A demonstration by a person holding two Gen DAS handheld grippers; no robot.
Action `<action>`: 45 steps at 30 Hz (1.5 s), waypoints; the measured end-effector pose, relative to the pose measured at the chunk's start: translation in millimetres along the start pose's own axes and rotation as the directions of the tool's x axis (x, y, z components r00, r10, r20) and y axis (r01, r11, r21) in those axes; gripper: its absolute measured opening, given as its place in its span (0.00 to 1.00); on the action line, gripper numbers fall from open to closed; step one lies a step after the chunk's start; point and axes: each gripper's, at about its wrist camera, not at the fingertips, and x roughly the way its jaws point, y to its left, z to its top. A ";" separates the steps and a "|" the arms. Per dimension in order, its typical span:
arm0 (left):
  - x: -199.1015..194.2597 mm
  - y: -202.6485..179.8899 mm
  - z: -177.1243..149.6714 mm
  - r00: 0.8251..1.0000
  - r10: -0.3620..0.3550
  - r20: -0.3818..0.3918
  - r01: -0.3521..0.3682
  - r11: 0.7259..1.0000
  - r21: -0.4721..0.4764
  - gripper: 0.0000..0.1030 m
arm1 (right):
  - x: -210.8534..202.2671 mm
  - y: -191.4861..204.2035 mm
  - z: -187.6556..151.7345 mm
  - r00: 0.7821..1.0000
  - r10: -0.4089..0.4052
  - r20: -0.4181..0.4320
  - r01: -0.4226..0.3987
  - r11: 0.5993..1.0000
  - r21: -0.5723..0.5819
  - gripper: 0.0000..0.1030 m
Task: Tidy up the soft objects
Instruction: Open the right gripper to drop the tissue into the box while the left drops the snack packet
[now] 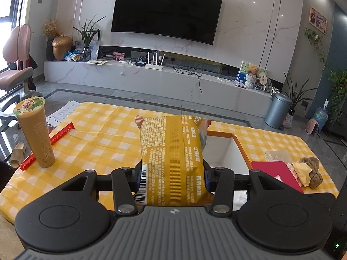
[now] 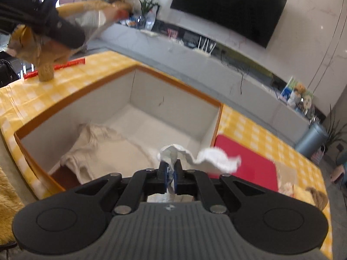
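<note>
Left gripper (image 1: 172, 173): fingers pinching a yellow snack bag (image 1: 171, 147) across its lower body, held upright above the checked tablecloth (image 1: 97, 134). In the right wrist view that same bag hangs up at top left, well clear of the table.

Right gripper (image 2: 171, 176): fingers pressed nearly together on a white crumpled tissue (image 2: 208, 156), over the near edge of the orange-rimmed box (image 2: 180, 84).

Handling, my read:
- Snack bag: light, air-filled, crinkly film, probably slippery. Squeezes easily, so contents may crush. The mid-body pinch is fine; a seam edge would hold more firmly.
- Tissue: near weightless, limp, tears easily. The free end flaps out to the right and could snag on the box rim. Release it low inside.
- Cream cloth (image 2: 97, 151) already lies in the box: soft, drapes, no risk.

Counts:
- 1 snack bag, 1 tissue, 1 cloth in the box, 1 box.
- 1 sealed milk tea cup (image 1: 34, 132) at left on the table, 1 red wrapped straw (image 1: 46, 146) just beside it.
- 1 red mat (image 1: 275, 172) right of the box, with 1 brown plush item (image 1: 313, 172) and 1 yellow cloth (image 1: 301, 172) beside it. A clear packet behind them is too unclear to name.
</note>
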 end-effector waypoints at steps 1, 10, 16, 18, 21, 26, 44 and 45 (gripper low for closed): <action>0.7 -0.1 -0.8 1.000 -0.004 -0.001 0.004 1.000 0.001 0.53 | 1.0 0.3 -1.0 1.000 0.009 -0.013 -0.009 1.000 0.011 0.03; 7.7 -16.3 -3.3 1.000 0.004 -0.011 -0.004 0.999 0.050 0.53 | -14.7 -10.9 -0.3 0.986 -0.046 0.161 0.038 0.998 0.055 0.58; 16.6 -31.9 -11.4 0.997 -0.062 -0.050 0.065 0.996 0.067 0.53 | -42.8 -34.3 1.6 0.932 -0.074 0.355 0.026 0.990 0.138 0.97; 20.9 -39.3 -15.5 0.992 -0.108 -0.071 0.112 0.992 0.060 0.52 | -48.2 -45.4 2.0 0.919 -0.097 0.382 0.035 0.986 0.164 0.97; 27.7 -45.3 -21.5 0.980 -0.177 -0.097 0.179 0.984 0.016 0.53 | -48.8 -61.6 -0.4 0.920 -0.125 0.372 0.053 0.979 0.198 0.98; 43.7 -56.3 -32.4 0.953 -0.255 -0.162 0.257 0.966 -0.009 0.53 | -51.0 -82.9 -7.3 0.912 -0.188 0.363 0.090 0.958 0.271 0.98; 87.1 -74.8 -62.4 0.939 -0.162 -0.303 0.175 0.985 0.016 0.90 | -59.3 -144.3 -27.2 0.909 -0.287 0.302 0.073 0.824 0.562 0.98; 83.2 -74.1 -62.0 0.949 -0.152 -0.276 0.166 0.986 0.029 0.91 | -59.4 -145.5 -28.5 0.911 -0.289 0.295 0.074 0.817 0.572 0.98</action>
